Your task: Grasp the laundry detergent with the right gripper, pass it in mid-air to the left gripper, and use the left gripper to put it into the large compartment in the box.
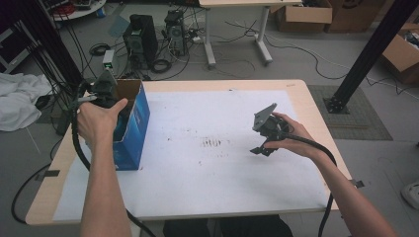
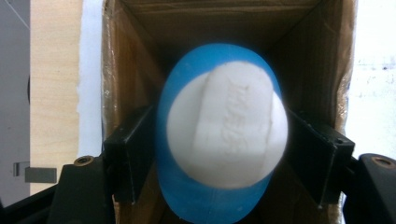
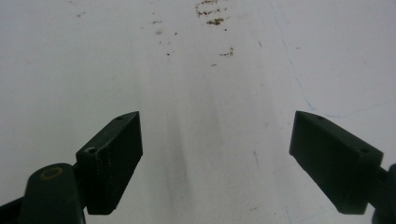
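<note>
at the left edge of the table (image 1: 296,94) stands an open blue cardboard box (image 1: 132,129), its brown inside showing at the top. the person's left hand (image 1: 96,121) holds the left gripper (image 2: 217,140) over the box mouth, pointing down into it. in the left gripper view a blue-and-white egg-shaped object (image 2: 223,135) with a raised white oblong bearing embossed marks sits between the two black jaws, inside the box's brown walls. the left jaw lies right against the blue side; on the right the pad stands just beside the white face, and whether it presses cannot be told for sure, so the grip looks loose rather than firm.

the middle of the white table cover (image 1: 217,187) carries a patch of brown specks (image 1: 212,143).

further right, the person's right hand (image 1: 289,138) holds the right gripper (image 3: 215,154) low above the cover, well apart from the box. its jaws are spread wide with nothing between them, bare white cover below.
</note>
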A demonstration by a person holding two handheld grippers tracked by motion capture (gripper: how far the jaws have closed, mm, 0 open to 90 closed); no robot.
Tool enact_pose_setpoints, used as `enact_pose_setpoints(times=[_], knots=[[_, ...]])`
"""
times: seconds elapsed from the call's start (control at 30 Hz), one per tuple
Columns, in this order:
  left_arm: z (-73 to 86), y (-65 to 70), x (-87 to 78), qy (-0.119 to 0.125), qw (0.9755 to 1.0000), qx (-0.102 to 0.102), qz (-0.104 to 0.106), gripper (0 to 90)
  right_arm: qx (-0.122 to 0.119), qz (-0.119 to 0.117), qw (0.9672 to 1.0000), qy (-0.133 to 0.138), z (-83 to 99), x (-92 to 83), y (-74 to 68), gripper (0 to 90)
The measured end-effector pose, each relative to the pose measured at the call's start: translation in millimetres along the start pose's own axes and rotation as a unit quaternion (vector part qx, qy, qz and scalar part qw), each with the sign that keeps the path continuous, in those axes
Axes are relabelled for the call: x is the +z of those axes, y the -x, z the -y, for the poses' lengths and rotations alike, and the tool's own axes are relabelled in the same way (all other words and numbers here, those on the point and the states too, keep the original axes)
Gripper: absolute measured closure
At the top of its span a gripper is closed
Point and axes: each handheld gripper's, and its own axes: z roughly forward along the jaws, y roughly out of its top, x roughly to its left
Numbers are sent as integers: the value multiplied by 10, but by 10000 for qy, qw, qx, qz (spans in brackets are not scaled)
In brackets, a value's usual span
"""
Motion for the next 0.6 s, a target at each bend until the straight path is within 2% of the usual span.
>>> enact_pose_setpoints(times=[0.6], knots=[[-16,18,-123,64,9999,90,-40,293,-23,-7,10000,-29,-8,10,-11,171]])
